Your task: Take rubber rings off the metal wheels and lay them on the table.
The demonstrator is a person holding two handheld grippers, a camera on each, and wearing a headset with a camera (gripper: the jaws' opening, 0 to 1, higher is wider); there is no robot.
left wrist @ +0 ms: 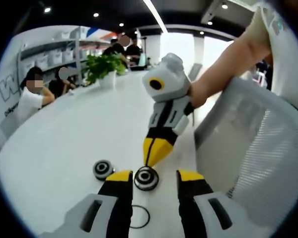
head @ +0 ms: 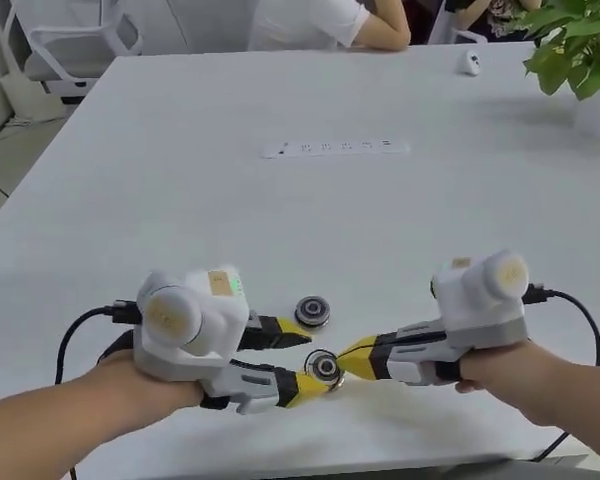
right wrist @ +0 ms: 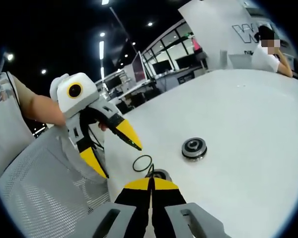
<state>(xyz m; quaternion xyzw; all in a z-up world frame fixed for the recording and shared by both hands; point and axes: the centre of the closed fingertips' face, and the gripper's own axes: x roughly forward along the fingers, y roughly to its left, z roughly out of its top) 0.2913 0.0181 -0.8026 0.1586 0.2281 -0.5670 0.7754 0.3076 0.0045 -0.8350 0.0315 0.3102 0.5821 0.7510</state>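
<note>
One wheel [right wrist: 161, 173] half-hidden behind the pressed-together tips of the right tool [right wrist: 150, 180], left tool [left wrist: 154, 175] wide around it.

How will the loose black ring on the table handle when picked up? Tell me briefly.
The loose ring is a thin black loop, so probably floppy and very light. It lies flat on the table, so it should not roll, though pinching it may be fiddly.

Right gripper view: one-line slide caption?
Right gripper, jaws shut, at a black-rimmed metal wheel; open left gripper, loose black rubber ring and second wheel beyond.
</note>
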